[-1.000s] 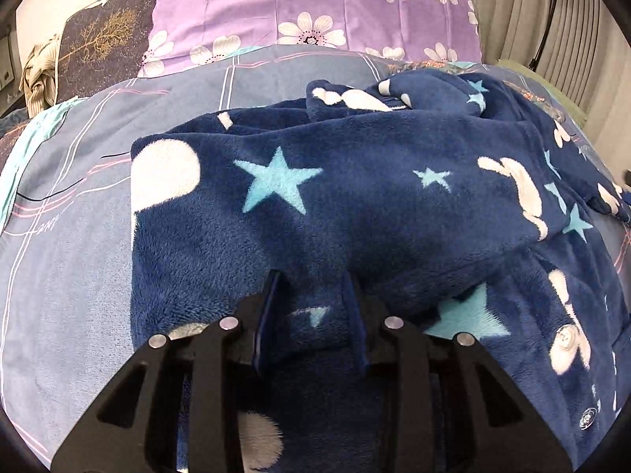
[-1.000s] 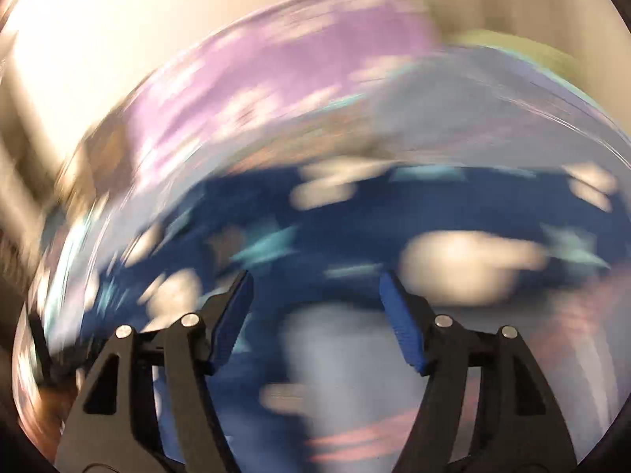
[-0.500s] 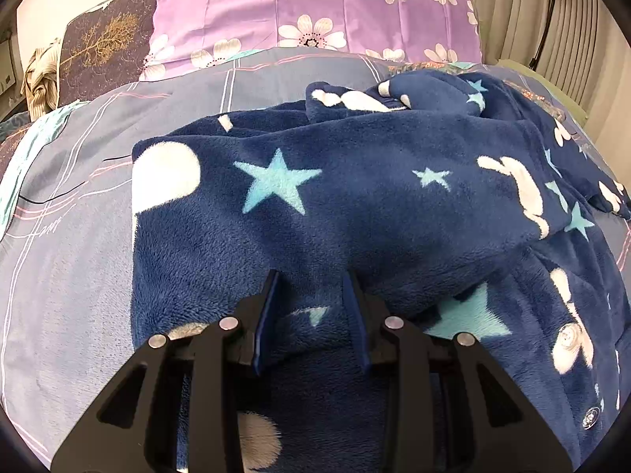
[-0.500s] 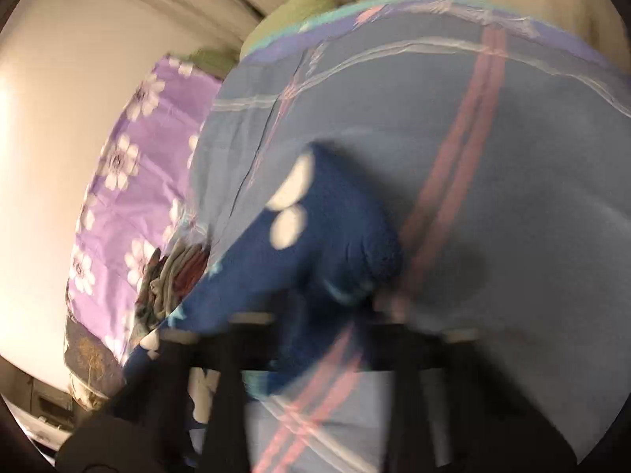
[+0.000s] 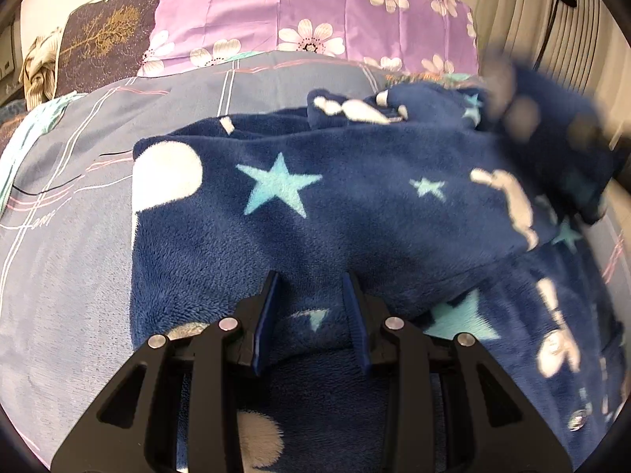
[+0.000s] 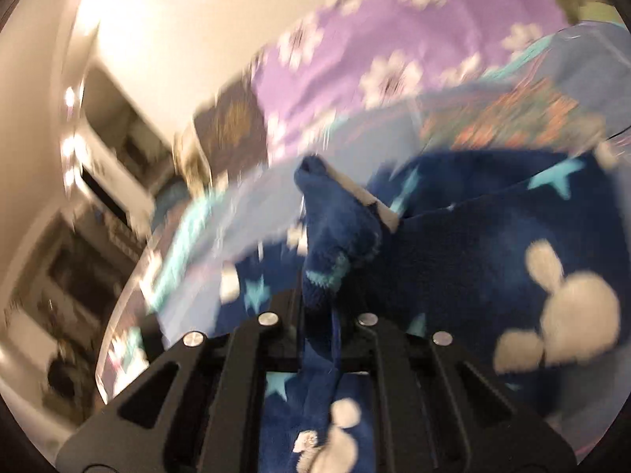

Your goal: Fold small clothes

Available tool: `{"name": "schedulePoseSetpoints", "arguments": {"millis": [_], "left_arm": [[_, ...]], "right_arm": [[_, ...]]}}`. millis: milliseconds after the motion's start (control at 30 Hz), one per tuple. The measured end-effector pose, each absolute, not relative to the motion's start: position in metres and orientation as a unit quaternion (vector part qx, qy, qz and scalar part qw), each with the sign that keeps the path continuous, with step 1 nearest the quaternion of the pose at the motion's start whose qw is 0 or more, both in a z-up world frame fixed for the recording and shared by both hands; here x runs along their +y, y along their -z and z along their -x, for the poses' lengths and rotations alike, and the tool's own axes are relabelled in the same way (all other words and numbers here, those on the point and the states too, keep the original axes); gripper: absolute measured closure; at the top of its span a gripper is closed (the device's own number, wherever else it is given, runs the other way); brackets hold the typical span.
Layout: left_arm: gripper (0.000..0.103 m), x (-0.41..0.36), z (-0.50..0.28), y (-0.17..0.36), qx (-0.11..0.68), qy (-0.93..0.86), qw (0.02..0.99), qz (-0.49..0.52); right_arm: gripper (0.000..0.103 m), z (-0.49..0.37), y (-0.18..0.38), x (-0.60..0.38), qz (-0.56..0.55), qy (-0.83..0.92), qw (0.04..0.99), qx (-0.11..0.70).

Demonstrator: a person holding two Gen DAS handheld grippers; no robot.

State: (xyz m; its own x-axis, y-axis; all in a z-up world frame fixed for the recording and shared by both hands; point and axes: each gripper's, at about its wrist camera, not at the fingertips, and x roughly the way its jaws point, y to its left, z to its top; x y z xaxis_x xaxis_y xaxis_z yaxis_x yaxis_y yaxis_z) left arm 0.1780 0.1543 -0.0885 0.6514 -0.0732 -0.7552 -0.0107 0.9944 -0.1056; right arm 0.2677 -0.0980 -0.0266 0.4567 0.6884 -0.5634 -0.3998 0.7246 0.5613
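A navy fleece garment (image 5: 335,197) with pale stars, white moons and bunny shapes lies spread on the bed. My left gripper (image 5: 311,307) rests on its near part, jaws partly closed around a ridge of the fleece. My right gripper (image 6: 319,307) is shut on a sleeve end of the same garment (image 6: 339,236) and holds it raised above the rest of the fleece (image 6: 512,276). In the left wrist view the raised sleeve (image 5: 552,126) shows as a blur at the upper right.
The bed has a grey-blue striped cover (image 5: 79,197). A purple flowered pillow (image 5: 315,12) and a dark pillow (image 5: 106,35) lie at the head. Curtains (image 5: 524,12) hang at the right. Shelving (image 6: 86,236) stands beside the bed.
My right gripper has closed on the sleeve end and swung it up and over the garment. The left gripper has stayed put on the fleece.
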Motion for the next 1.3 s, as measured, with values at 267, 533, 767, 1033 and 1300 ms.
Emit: {"name": "schedulePoseSetpoints", "arguments": {"millis": [267, 533, 767, 1033, 1300], "left_arm": [[0.032, 0.126, -0.183, 0.046, 0.389, 0.179, 0.889, 0.161], [0.019, 0.093, -0.23, 0.051, 0.421, 0.2, 0.853, 0.237], [0.09, 0.072, -0.255, 0.074, 0.479, 0.178, 0.832, 0.219], [0.092, 0.086, -0.237, -0.034, 0.356, 0.15, 0.915, 0.115], [0.092, 0.152, -0.187, -0.035, 0.336, 0.052, 0.938, 0.066]], "right_arm": [[0.093, -0.252, 0.067, -0.073, -0.112, -0.324, 0.837, 0.427], [0.085, -0.218, 0.079, -0.059, -0.025, -0.32, 0.864, 0.389], [0.061, -0.21, 0.082, -0.065, -0.029, -0.332, 0.868, 0.367], [0.055, -0.234, 0.098, -0.108, -0.133, -0.298, 0.863, 0.386], [0.055, -0.242, 0.114, -0.115, -0.144, -0.253, 0.862, 0.416]]}}
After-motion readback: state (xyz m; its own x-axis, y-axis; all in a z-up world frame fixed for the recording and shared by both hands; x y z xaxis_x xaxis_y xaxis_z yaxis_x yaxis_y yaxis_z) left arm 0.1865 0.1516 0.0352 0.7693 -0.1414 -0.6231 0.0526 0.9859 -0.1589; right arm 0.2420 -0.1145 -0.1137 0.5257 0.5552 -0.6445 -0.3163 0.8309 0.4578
